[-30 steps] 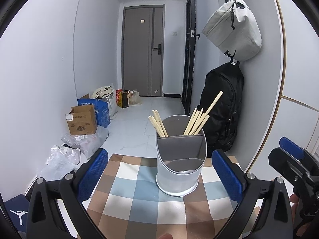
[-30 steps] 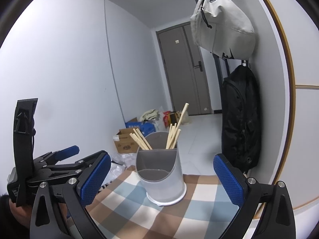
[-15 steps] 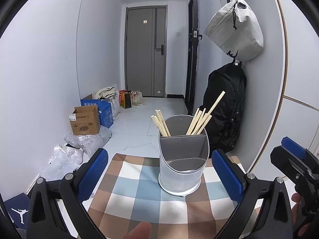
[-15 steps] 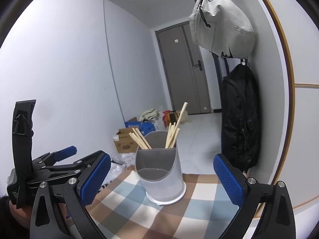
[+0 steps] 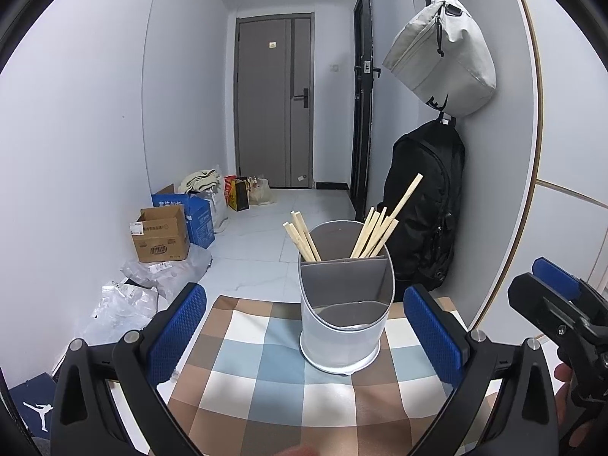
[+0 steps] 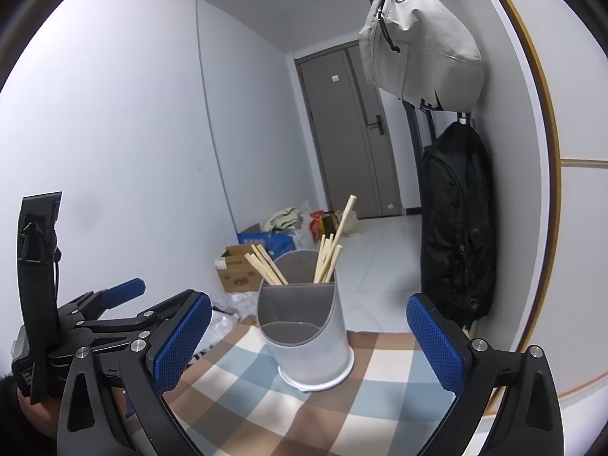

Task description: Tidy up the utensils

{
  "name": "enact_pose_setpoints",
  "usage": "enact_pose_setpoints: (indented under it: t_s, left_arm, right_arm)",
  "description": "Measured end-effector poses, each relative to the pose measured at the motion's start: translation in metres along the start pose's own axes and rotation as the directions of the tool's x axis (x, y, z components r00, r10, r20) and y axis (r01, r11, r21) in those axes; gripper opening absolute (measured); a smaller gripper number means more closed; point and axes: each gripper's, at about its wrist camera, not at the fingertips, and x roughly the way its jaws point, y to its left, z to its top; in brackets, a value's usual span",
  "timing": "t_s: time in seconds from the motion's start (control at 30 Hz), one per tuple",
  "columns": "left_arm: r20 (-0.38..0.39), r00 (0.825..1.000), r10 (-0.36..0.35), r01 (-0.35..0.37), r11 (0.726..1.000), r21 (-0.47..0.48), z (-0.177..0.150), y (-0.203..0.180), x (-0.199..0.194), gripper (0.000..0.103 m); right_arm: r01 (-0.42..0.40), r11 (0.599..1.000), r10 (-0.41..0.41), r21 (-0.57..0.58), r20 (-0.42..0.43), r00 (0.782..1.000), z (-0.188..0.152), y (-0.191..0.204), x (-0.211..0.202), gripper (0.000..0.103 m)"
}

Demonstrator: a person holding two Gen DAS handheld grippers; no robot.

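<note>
A grey divided utensil holder stands on a checked tablecloth. Its two rear compartments hold wooden chopsticks, a left bunch and a right bunch. The front compartment looks empty. My left gripper is open, its blue pads either side of the holder and nearer the camera. My right gripper is open as well and frames the holder the same way. Neither holds anything. Each gripper shows at the edge of the other's view.
The table's far edge drops to a tiled hallway floor. Cardboard boxes and plastic bags lie along the left wall. A black backpack and a grey bag hang on the right wall, close behind the holder.
Both grippers stay open and almost still in front of the holder. A fingertip seen at the bottom of the left wrist view half a second ago has nearly left the frame.
</note>
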Motion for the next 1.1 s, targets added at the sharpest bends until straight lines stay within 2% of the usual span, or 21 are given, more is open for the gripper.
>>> enact_pose_setpoints:
  t_s: [1.1]
  left_arm:
    - [-0.011,1.0,-0.002,0.002,1.0,0.01,-0.0017,-0.0019,0.0008,0.101]
  right_arm:
    - [0.003,1.0,-0.004,0.019,0.012,1.0,0.0016,-0.0044,-0.0024,0.103]
